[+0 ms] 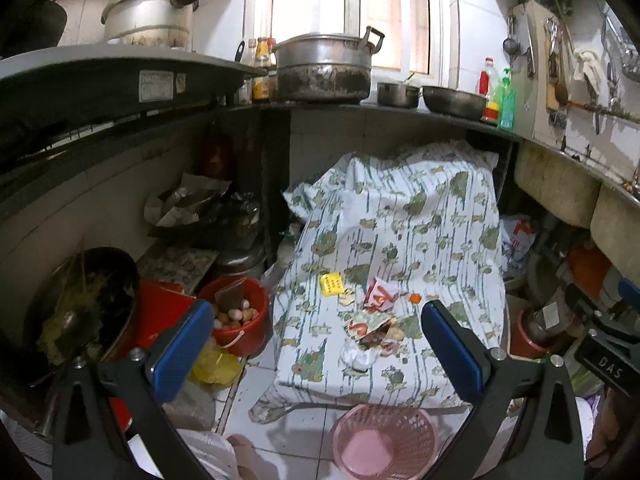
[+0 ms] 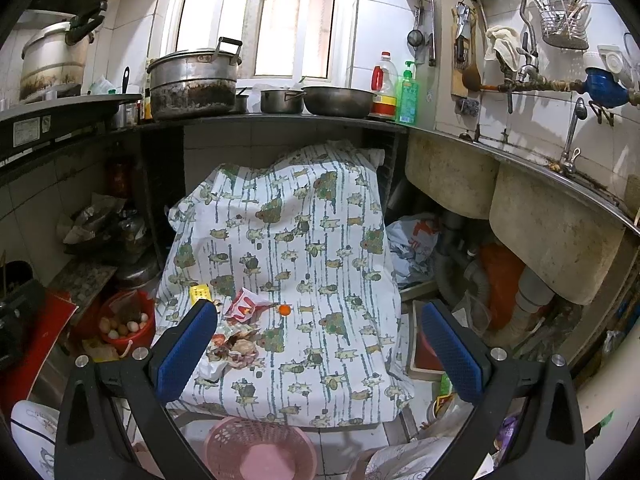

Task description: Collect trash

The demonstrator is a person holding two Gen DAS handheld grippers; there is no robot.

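Left wrist view: the left gripper point(image 1: 318, 344) hangs above the near end of a low surface draped in a patterned cloth point(image 1: 424, 216), its blue-padded fingers point(image 1: 182, 346) spread wide with nothing between them. The trash lies on the cloth between the fingers: a red-and-white wrapper point(image 1: 380, 294), a heap of crumpled wrappers and scraps point(image 1: 372, 334) just nearer the camera, a yellow packet point(image 1: 331, 283) to the left and a small orange piece point(image 1: 416, 298) to the right. A pink mesh basket point(image 1: 384, 440) stands on the tiled floor just in front of the draped surface, below the gripper. To the left sit a red bucket of eggs point(image 1: 236, 312) and a dark wok with green scraps point(image 1: 84, 308). A large blackened pot point(image 1: 324, 66) stands on the counter behind.

Right wrist view: the right gripper point(image 2: 318, 346) is likewise spread wide and empty, held over the right half of the cloth point(image 2: 304, 220). The red-and-white wrapper point(image 2: 246, 306), the scrap heap point(image 2: 236, 350) and the yellow packet point(image 2: 200, 293) lie near its left finger point(image 2: 186, 350); the orange piece point(image 2: 285, 309) sits just right of the wrapper. The pink basket point(image 2: 260, 450) is at the bottom edge, below the cloth's near hem. Concrete sink basins point(image 2: 552, 220) run along the right wall.
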